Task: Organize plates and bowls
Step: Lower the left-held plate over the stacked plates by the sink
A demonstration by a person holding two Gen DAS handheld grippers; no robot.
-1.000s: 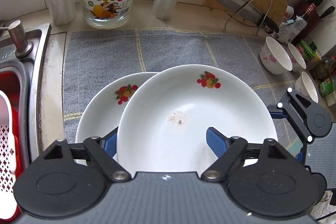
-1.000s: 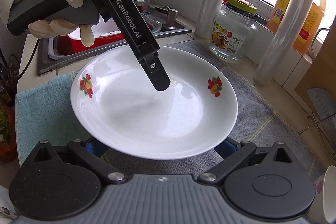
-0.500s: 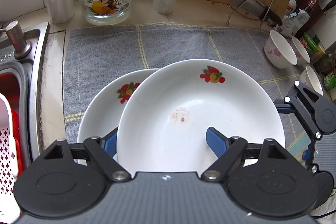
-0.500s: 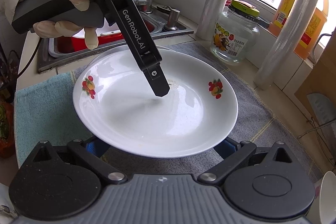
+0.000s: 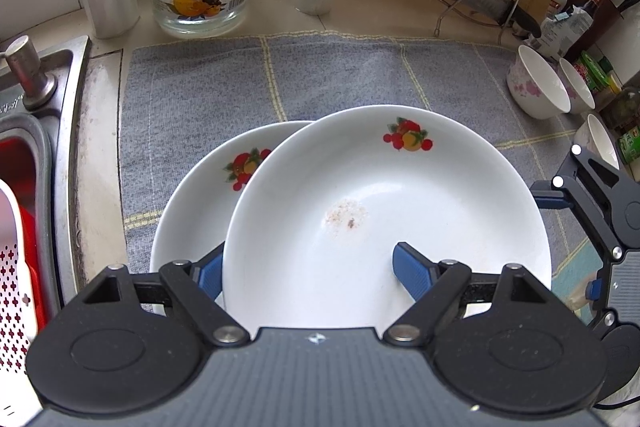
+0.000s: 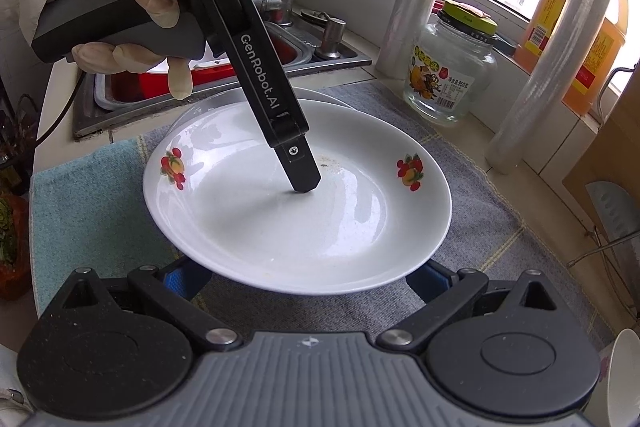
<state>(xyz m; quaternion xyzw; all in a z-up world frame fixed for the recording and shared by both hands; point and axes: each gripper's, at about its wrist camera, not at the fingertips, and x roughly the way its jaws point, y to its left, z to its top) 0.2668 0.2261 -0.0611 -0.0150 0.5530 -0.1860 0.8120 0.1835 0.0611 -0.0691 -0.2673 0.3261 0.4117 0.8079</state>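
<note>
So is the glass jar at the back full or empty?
Empty, it looks like. The glass jar is see-through all the way down, with nothing showing inside, and its yellow lid is on.

The left tool (image 5: 308,267) points steeply down, its two blue fingers (image 5: 412,269) closed on the rim of a plate (image 5: 384,211). A gloved hand (image 6: 132,7) holds its handle. The right tool (image 6: 308,279) points down too, fingers wide apart.
</note>
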